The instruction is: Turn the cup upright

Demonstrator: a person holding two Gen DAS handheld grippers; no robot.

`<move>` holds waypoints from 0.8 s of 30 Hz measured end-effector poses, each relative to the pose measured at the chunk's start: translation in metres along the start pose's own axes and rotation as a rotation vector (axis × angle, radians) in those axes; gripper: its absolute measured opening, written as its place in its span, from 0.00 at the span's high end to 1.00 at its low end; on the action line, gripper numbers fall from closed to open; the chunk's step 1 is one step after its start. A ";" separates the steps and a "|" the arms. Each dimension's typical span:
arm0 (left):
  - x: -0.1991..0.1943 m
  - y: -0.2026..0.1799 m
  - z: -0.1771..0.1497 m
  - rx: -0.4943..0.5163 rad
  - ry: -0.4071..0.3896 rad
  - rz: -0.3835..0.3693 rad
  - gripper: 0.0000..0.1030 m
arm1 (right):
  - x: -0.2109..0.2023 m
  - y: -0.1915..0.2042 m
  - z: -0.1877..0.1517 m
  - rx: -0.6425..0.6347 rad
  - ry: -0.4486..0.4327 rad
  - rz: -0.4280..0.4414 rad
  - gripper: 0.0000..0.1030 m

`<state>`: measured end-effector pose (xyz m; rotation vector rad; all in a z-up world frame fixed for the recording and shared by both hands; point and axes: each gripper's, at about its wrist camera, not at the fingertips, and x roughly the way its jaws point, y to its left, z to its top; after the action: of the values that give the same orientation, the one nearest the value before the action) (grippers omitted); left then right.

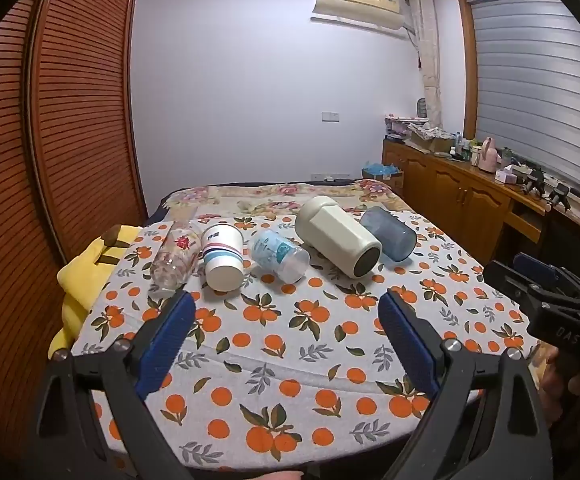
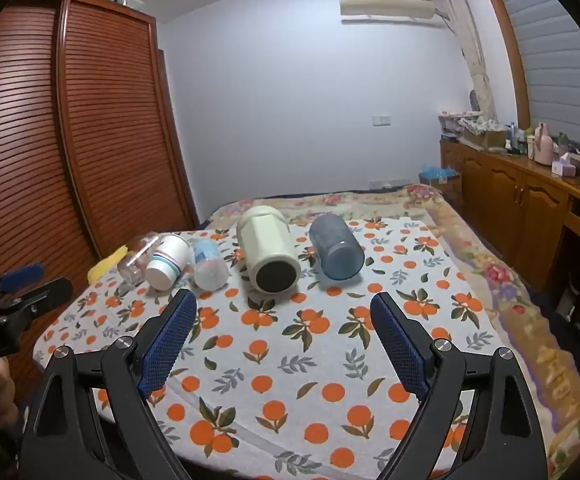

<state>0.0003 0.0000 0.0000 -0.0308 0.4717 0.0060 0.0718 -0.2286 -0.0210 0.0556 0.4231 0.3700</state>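
Observation:
Several cups lie on their sides in a row on the orange-print cloth (image 1: 290, 344): a clear glass (image 1: 171, 258), a white paper cup with stripes (image 1: 223, 256), a clear blue-print cup (image 1: 279, 255), a big cream cup (image 1: 340, 236) and a blue-grey cup (image 1: 390, 232). In the right wrist view the row reads glass (image 2: 135, 260), paper cup (image 2: 168, 262), blue-print cup (image 2: 209, 268), cream cup (image 2: 267, 248), blue-grey cup (image 2: 336, 246). My left gripper (image 1: 285, 308) is open and empty, short of the cups. My right gripper (image 2: 283, 308) is open and empty, also short of them.
A yellow plush (image 1: 89, 264) lies at the cloth's left edge. A louvred wooden wardrobe (image 1: 69, 120) stands to the left. A wooden sideboard (image 1: 470, 188) with clutter runs along the right. The floral bedspread (image 2: 510, 280) extends beyond the cloth.

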 end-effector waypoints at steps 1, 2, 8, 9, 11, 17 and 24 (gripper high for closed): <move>0.000 0.000 0.000 0.000 -0.001 0.000 0.09 | 0.000 0.000 0.000 0.002 -0.007 0.004 0.12; 0.000 0.000 0.000 0.001 -0.001 0.000 0.09 | -0.001 0.000 0.000 0.005 -0.011 0.005 0.12; 0.000 0.001 0.000 0.003 -0.001 0.003 0.09 | -0.001 0.001 0.000 0.003 -0.013 0.002 0.12; 0.000 0.001 0.000 0.002 -0.001 0.003 0.09 | -0.001 0.001 0.000 0.001 -0.013 0.000 0.12; 0.000 0.001 0.000 0.002 -0.001 0.003 0.09 | 0.000 0.002 0.000 0.000 -0.014 0.000 0.12; 0.001 0.003 -0.001 0.004 0.000 0.007 0.09 | 0.000 0.003 0.000 -0.001 -0.016 0.001 0.12; 0.001 0.003 -0.005 0.005 0.001 0.008 0.09 | 0.001 0.004 0.001 -0.005 -0.016 0.000 0.12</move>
<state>-0.0009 0.0026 -0.0056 -0.0236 0.4726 0.0123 0.0713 -0.2245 -0.0203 0.0535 0.4068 0.3704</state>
